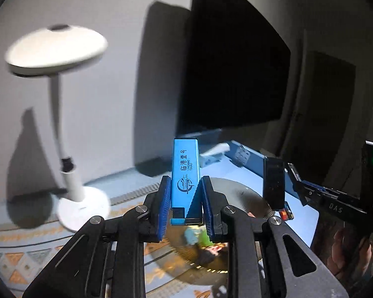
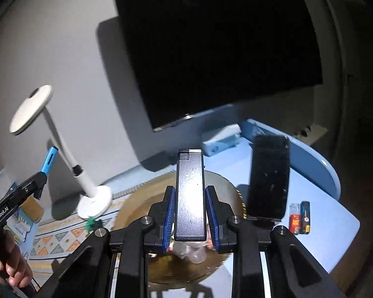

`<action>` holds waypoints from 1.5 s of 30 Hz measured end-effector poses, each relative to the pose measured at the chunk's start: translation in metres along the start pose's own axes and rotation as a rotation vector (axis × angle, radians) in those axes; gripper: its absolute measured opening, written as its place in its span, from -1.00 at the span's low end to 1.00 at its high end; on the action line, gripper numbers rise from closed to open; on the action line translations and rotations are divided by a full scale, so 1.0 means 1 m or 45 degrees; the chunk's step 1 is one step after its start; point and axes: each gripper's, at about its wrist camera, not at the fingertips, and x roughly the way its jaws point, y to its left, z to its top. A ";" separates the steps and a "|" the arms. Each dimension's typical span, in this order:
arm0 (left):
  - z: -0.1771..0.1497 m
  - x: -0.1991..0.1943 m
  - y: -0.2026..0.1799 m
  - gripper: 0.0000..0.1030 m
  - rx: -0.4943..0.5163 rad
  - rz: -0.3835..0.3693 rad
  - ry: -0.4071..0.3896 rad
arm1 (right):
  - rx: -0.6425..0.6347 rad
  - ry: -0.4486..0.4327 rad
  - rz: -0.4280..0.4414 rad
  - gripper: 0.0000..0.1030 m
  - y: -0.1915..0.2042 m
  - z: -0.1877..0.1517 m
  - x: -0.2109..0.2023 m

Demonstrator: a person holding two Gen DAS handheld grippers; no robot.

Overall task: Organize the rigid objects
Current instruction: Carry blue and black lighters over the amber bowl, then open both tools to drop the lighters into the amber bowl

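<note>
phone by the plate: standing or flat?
Standing: the phone is propped near upright, dark screen facing the right wrist camera, with two small lighters lying flat beside it.

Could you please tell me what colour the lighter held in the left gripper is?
Bright blue, with dark printed lettering: the slim rectangular lighter, clearest in the left wrist view.

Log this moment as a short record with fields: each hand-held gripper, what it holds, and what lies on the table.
left hand-held gripper: shut on blue lighter, held upright
right hand-held gripper: shut on silver lighter, held upright
table: light blue surface
on table, right side: two small lighters lying side by side
standing nearby: black phone, propped upright
back left: white desk lamp
behind: dark screen
</note>
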 end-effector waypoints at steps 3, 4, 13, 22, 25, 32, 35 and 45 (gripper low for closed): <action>-0.008 0.032 -0.009 -0.59 -0.004 -0.033 0.080 | 0.034 0.055 -0.027 -0.54 -0.016 -0.007 0.016; -0.012 0.042 -0.012 -0.59 -0.005 -0.044 0.110 | 0.041 0.078 -0.038 -0.54 -0.020 -0.010 0.023; -0.056 0.114 -0.022 -0.59 -0.019 -0.087 0.353 | 0.094 0.258 -0.063 -0.54 -0.041 -0.029 0.079; -0.067 0.143 -0.030 -0.59 0.003 -0.112 0.428 | 0.102 0.328 -0.043 -0.54 -0.039 -0.036 0.102; -0.066 0.143 -0.034 -0.39 0.022 -0.122 0.426 | 0.114 0.334 -0.023 -0.51 -0.041 -0.035 0.103; -0.040 0.091 -0.018 0.01 0.027 -0.142 0.277 | 0.106 0.203 0.053 -0.03 -0.041 -0.024 0.068; -0.023 0.056 0.002 0.18 -0.036 -0.118 0.182 | 0.114 0.147 0.087 -0.02 -0.038 -0.016 0.048; 0.003 -0.088 0.047 0.18 -0.063 0.072 -0.149 | 0.033 0.055 0.241 0.11 0.021 -0.010 0.001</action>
